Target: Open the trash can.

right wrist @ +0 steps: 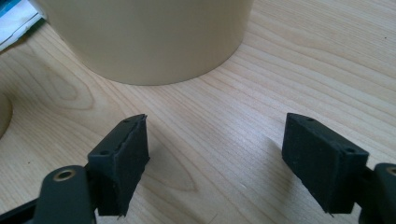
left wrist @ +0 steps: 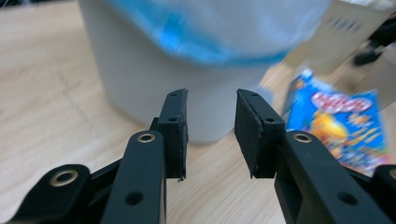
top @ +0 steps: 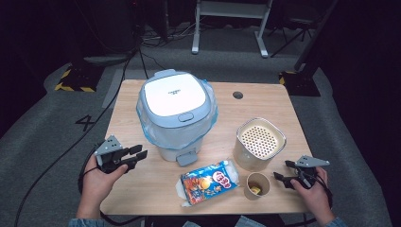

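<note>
No step is judged begun: the 2 grippers, left (top: 137, 155) parted narrowly and right (top: 282, 171) spread wide, are held empty beside the lidded bin (top: 176, 113) and beige container (top: 259, 143), so a target must be chosen.

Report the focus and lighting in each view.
High view: table evenly lit, floor beyond falls dark. Left gripper view: jaws sharp, bin and snack packet behind them blurred. Right gripper view: wood grain crisp, soft shadows under the jaws, beige container slightly soft.
</note>
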Tool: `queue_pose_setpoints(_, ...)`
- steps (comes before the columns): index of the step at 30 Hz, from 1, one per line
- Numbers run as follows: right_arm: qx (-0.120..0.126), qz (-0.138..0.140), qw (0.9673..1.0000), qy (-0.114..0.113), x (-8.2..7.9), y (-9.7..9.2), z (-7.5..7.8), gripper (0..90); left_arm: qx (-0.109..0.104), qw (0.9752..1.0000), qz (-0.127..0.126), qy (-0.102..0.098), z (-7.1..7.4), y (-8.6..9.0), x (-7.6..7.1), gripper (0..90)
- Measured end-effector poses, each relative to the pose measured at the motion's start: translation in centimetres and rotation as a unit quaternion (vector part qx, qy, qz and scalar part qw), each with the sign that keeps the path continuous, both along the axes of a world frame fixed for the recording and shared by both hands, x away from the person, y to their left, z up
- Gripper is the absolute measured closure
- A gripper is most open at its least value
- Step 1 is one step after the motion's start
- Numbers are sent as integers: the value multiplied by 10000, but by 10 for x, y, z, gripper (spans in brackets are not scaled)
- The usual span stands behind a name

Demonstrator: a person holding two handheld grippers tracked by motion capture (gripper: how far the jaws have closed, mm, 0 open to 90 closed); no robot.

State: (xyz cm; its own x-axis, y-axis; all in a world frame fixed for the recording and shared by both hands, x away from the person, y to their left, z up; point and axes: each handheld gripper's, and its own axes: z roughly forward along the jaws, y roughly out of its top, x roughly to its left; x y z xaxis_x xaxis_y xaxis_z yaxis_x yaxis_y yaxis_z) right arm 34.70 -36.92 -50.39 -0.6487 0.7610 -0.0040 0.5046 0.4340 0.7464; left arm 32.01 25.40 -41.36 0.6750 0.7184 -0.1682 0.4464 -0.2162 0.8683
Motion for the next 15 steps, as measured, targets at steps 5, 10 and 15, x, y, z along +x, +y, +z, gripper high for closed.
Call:
queue_pose_setpoints(5, 0, -2, 10000, 0, 0, 0, 0, 232, -190, 9991, -281, -252, 25, -4, -1, 680)
queue_pose_setpoints(10, -1, -3, 10000, -2, 0, 0, 0, 232, -410, 9965, -509, -528, 45, -8, 1, 695)
queue_pose_setpoints(15, -1, -3, 10000, -3, 0, 0, 0, 232, -581, 9940, -693, -613, 60, -11, 7, 722)
